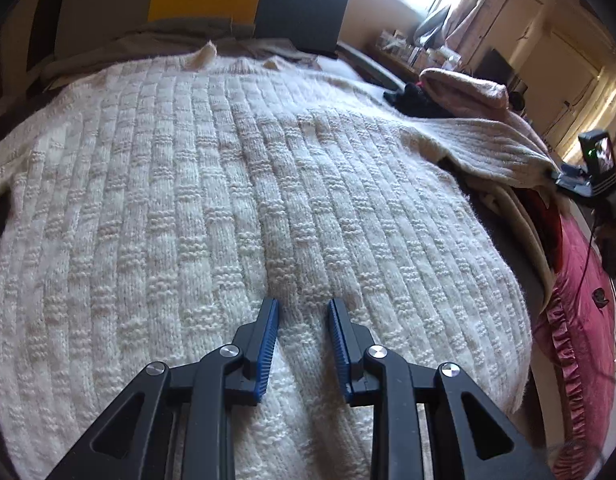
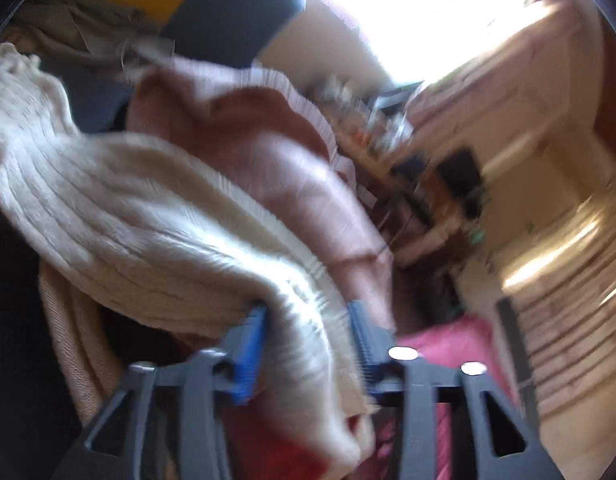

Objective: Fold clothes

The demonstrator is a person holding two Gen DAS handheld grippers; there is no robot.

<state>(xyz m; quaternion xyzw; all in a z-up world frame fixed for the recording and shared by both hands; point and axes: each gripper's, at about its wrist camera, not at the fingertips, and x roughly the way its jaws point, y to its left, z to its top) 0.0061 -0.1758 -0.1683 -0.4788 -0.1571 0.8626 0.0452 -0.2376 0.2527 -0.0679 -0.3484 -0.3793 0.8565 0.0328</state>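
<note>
A bumpy, cream knitted sweater point(image 1: 243, 184) is spread flat. The left gripper point(image 1: 301, 306) is held just above it, jaws apart and empty. The sweater's ribbed sleeve point(image 2: 155, 216) is draped between the right gripper point(image 2: 308, 312); whether it is pinched cannot be told.

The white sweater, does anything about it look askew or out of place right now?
Yes. The sweater lies flat, but its sleeve trails off sideways over a pink garment and runs between the right gripper's fingers, still unfolded. A black item sits beside the sweater. The left gripper hovers at the hem.
</note>
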